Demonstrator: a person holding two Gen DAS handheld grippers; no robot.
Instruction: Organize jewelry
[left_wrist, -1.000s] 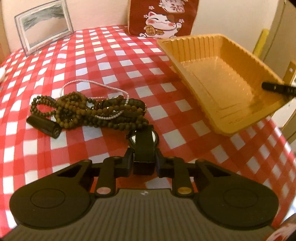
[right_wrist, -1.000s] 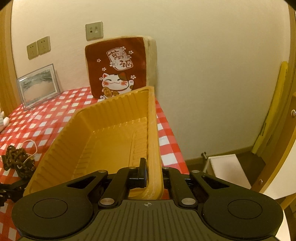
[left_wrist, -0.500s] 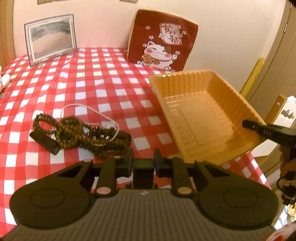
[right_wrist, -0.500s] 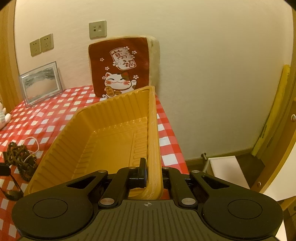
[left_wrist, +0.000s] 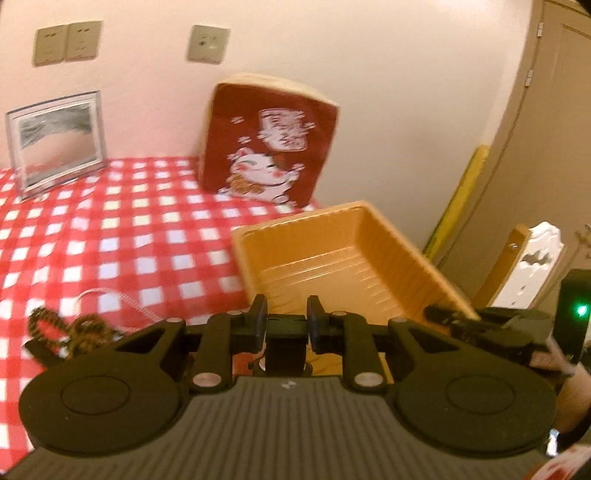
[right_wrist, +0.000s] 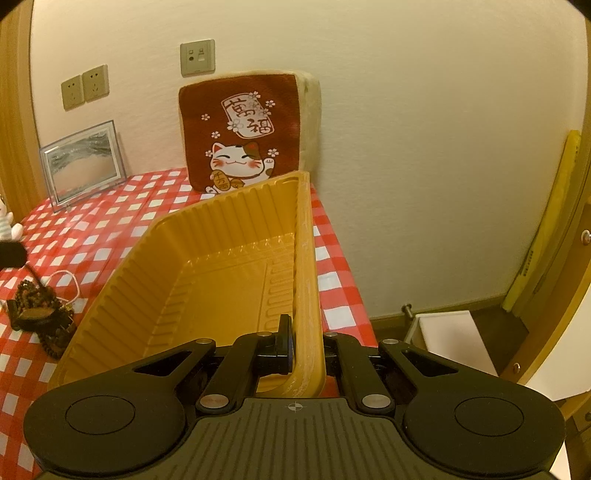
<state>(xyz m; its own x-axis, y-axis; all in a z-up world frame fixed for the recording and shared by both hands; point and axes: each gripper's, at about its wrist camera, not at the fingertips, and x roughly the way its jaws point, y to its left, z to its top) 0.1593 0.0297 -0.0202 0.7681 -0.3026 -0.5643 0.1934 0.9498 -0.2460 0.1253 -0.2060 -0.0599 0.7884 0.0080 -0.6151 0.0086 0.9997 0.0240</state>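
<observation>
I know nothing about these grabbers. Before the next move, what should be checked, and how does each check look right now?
1. Right gripper pinches the yellow tray wall: ok.
2. Left gripper is closed on the dark strap: ok.
3. Tray has room: ok, its floor is bare.
4. Tray sits level: not ok, it looks tilted, with the held side raised.
5. Strap hangs free of the bead pile: cannot tell, as the view is blurred.
</observation>
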